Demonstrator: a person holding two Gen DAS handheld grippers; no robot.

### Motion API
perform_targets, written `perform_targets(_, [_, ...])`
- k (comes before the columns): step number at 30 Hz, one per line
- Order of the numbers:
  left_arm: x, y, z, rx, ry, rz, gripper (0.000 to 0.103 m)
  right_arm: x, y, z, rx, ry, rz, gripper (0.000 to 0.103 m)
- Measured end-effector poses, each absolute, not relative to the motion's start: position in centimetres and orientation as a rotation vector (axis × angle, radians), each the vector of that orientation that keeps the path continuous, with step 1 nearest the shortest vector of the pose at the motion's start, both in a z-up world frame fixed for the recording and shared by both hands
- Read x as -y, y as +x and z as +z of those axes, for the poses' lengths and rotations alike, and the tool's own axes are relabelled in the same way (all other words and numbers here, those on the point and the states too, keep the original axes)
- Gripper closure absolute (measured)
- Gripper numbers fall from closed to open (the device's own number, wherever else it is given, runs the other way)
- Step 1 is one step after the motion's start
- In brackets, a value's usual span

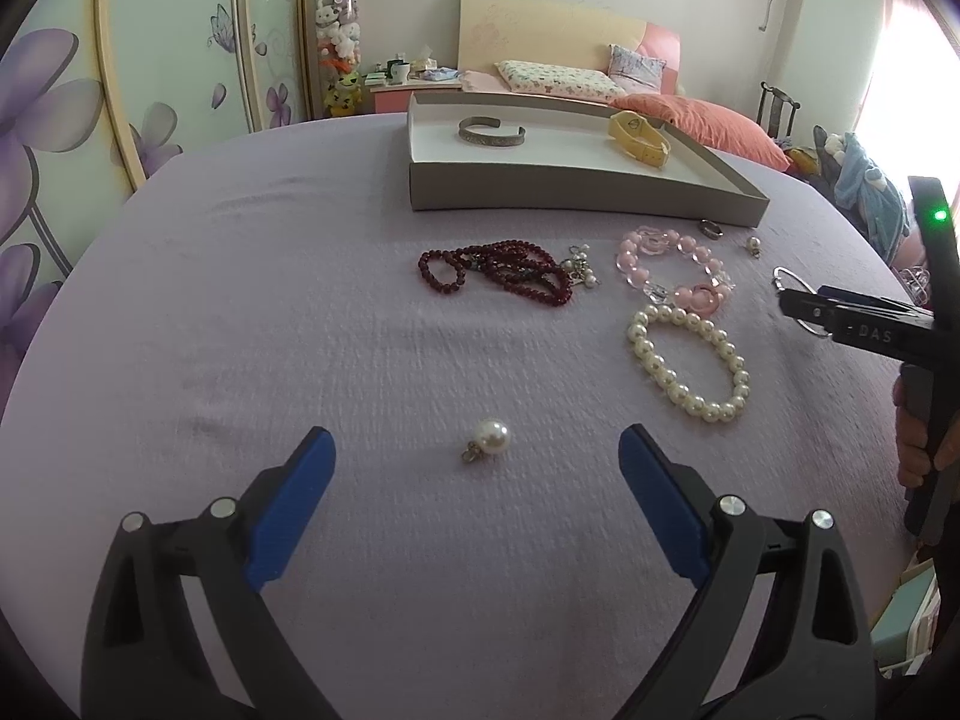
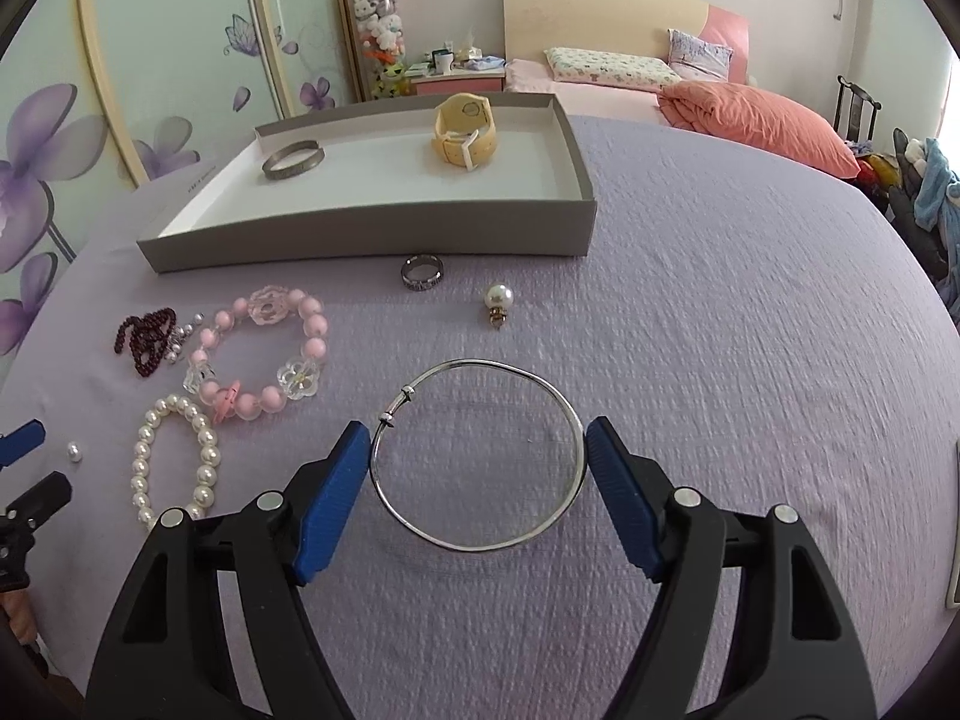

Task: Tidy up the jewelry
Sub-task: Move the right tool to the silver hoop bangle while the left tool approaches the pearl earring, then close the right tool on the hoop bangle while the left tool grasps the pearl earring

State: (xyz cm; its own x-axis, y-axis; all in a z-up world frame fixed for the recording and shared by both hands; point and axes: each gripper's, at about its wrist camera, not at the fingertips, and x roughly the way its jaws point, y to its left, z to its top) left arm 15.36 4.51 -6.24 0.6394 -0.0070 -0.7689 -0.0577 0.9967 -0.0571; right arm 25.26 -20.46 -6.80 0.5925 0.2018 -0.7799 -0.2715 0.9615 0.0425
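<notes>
Holding: grey tray (image 2: 384, 228) with silver cuff (image 2: 293, 159), yellow watch (image 2: 465, 132) | right jaws clamp thin bangle (image 2: 480, 456) | left jaws released

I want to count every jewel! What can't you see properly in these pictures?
- Left wrist view: the silver bangle is mostly hidden by the right hand-held gripper.
- Right wrist view: small beads beside the dark red bead strand are too tiny to count.

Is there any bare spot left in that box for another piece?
Yes: the box is bare between the metal cuff and the yellow watch, and along its near wall. Below it, the cloth is crowded with bead bracelets.
</notes>
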Motion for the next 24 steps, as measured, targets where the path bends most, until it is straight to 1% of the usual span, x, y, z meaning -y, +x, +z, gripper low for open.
perform_targets(1, [-4.5,15.4,-6.3,-0.877,-0.078,0.032,0.014,20.5,25.2,-6.7,-0.892,-0.082,0.277,0.028])
perform_targets(3, [-4.5,15.7,-6.5,-0.888,-0.079,0.038,0.028,20.5,25.2,-6.5,-0.890,-0.080,0.282,0.028])
perform_targets(4, [-4.4,16.0,-6.7,-0.897,-0.081,0.039,0.032,20.5,25.2,-6.5,-0.889,-0.078,0.283,0.028])
perform_targets(5, [-4.4,16.1,-6.8,-0.903,-0.082,0.037,0.038,20.6,25.2,-6.4,-0.890,-0.076,0.284,0.028])
perform_targets(10, [-3.7,16.2,-6.9,-0.894,-0.045,0.034,0.053,20.8,25.5,-6.5,-0.903,-0.059,0.289,0.028])
perform_targets(11, [-3.6,16.2,-6.9,-0.893,-0.036,0.034,0.058,20.8,25.6,-6.6,-0.907,-0.055,0.290,0.028])
perform_targets(12, [-3.4,16.2,-7.0,-0.891,-0.025,0.037,0.066,20.8,25.6,-6.6,-0.912,-0.049,0.292,0.028])
perform_targets(13, [-3.2,16.2,-7.0,-0.888,-0.010,0.038,0.070,21.0,25.8,-6.6,-0.913,-0.047,0.293,0.028])
perform_targets(15, [-2.8,16.1,-7.0,-0.884,0.007,0.031,0.089,21.0,25.8,-6.6,-0.914,-0.047,0.293,0.028])
perform_targets(24, [-3.0,16.2,-6.3,-0.881,-0.008,0.008,0.089,20.8,25.3,-6.1,-0.898,-0.046,0.306,0.028])
